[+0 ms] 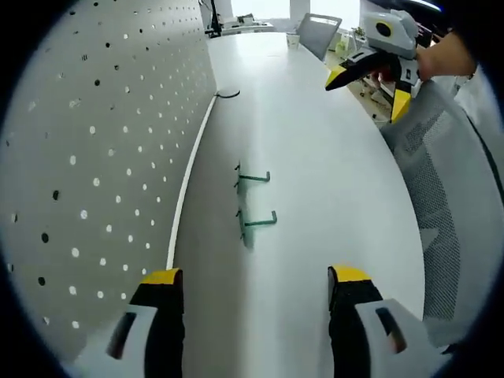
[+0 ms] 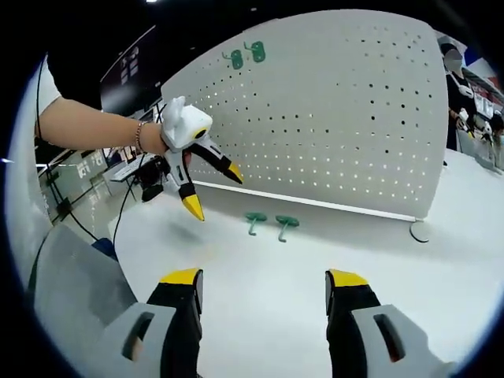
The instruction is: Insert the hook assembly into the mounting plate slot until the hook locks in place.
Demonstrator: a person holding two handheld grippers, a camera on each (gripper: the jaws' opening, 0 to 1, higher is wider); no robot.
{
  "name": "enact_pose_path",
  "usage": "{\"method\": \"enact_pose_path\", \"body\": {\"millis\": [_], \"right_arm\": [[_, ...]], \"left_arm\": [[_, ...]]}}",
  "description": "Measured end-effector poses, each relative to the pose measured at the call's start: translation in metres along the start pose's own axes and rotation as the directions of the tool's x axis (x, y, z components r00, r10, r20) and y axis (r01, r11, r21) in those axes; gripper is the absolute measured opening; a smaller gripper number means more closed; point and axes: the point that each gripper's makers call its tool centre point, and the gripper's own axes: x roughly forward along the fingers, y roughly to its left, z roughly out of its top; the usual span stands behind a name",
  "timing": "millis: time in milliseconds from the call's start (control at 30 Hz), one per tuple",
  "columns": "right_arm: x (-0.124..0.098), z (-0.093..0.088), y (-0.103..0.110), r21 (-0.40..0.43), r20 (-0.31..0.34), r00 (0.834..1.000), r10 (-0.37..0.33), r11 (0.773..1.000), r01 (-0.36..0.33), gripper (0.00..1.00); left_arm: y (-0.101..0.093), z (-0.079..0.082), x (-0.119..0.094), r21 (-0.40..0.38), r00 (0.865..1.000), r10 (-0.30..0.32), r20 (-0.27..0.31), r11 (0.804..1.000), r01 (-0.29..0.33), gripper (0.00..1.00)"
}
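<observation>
Hooks, two of them and both green, lie side by side on the white table, near the foot of the white pegboard. In the left gripper view the nearer hook (image 1: 258, 223) and the farther hook (image 1: 253, 178) sit just right of the pegboard (image 1: 102, 157), whose lower edge meets the table (image 1: 315, 142) along a long line. The left gripper (image 1: 256, 277) has its yellow-tipped jaws wide apart with nothing between them, well short of the hooks. The right gripper (image 1: 368, 88) shows far off at the right, held in a person's hand (image 1: 449, 55), jaws apart and empty, above a mesh office chair (image 1: 441, 181).

In the right gripper view the two hooks (image 2: 268, 224) rest on the table in front of the pegboard, and two more green hooks (image 2: 245, 55) hang in holes near the board's top left. The right gripper's own jaws stand spread and empty, and the left gripper hovers left of the hooks, jaws parted.
</observation>
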Motion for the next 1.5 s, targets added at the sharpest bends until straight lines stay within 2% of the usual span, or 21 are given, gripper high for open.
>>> {"method": "enact_pose_path", "body": {"millis": [300, 933, 1500], "right_arm": [[-0.001, -0.001, 0.002, -0.005, -0.008, 1.000, 0.004, 1.000, -0.004, 0.61], [-0.001, -0.002, -0.003, 0.003, -0.009, 1.000, -0.001, 1.000, 0.001, 0.60], [-0.006, -0.002, -0.011, 0.032, 0.006, 1.000, -0.024, 0.999, 0.024, 0.59]], "left_arm": [[0.003, 0.006, 0.013, 0.019, 1.000, -0.026, -0.012, 0.999, 0.026, 0.77], [-0.008, 0.011, 0.045, 0.033, 0.994, -0.098, -0.049, 0.994, 0.100, 0.75], [-0.010, 0.009, 0.060, 0.052, 0.992, -0.096, -0.079, 0.994, 0.101, 0.71]]}}
